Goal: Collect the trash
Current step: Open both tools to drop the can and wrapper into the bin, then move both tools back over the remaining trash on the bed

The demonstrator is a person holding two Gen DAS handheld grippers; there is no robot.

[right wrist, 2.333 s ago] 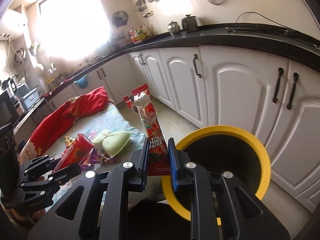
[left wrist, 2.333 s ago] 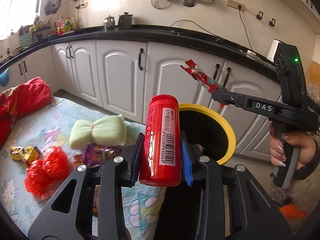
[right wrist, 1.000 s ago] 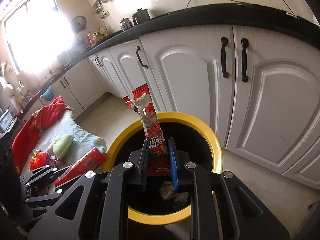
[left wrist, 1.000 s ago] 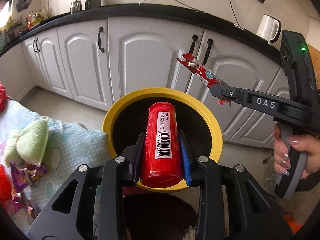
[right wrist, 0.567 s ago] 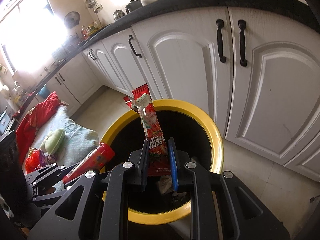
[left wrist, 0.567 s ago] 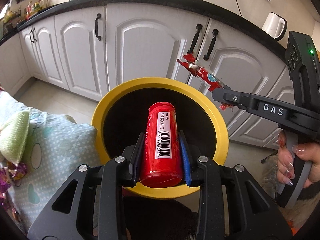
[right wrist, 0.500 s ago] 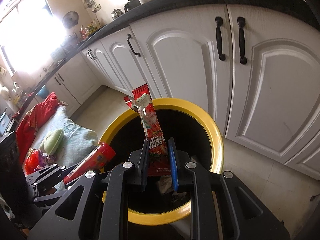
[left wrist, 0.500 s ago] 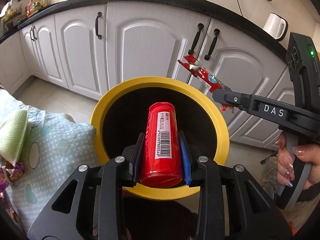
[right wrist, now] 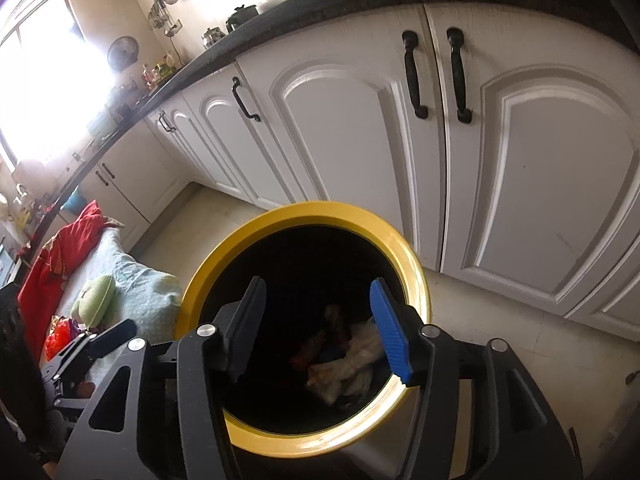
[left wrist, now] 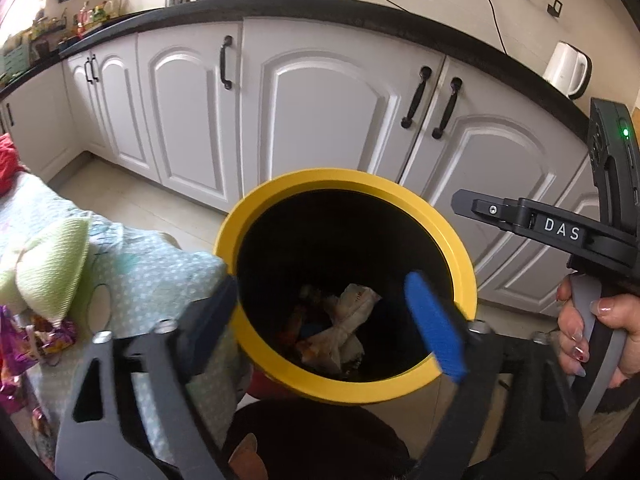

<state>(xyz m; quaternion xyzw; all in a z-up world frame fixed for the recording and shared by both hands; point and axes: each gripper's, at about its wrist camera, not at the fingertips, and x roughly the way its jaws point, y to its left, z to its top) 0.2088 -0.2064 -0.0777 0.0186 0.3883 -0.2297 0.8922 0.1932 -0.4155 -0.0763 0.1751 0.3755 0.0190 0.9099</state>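
Left wrist view: the left claw (left wrist: 332,308) hangs over the yellow-rimmed bin (left wrist: 460,256) at centre frame, its jaws opening wide with nothing between them. Crumpled trash (left wrist: 340,320) lies at the bottom of the bin. The step in hand looks like the release, and doing it well means keeping both claws over the bin mouth until their jaws are clear, then lifting straight up before swinging toward the leftovers. At the left edge sit a green cloth bundle (left wrist: 52,268) and shiny purple wrappers (left wrist: 24,336) on a patterned blue cloth (left wrist: 160,268); its surface below is hidden. The right claw enters from the right edge, side-on, held by a hand (left wrist: 588,332); its gap cannot be judged here.

Right wrist view: the right claw (right wrist: 316,320) is also over the bin (right wrist: 416,280), its jaws opening, about half spread and empty. The bin's depths are dark; only pale paper (right wrist: 352,364) and reddish scraps are discernible. At lower left, the left claw is largely cut off.
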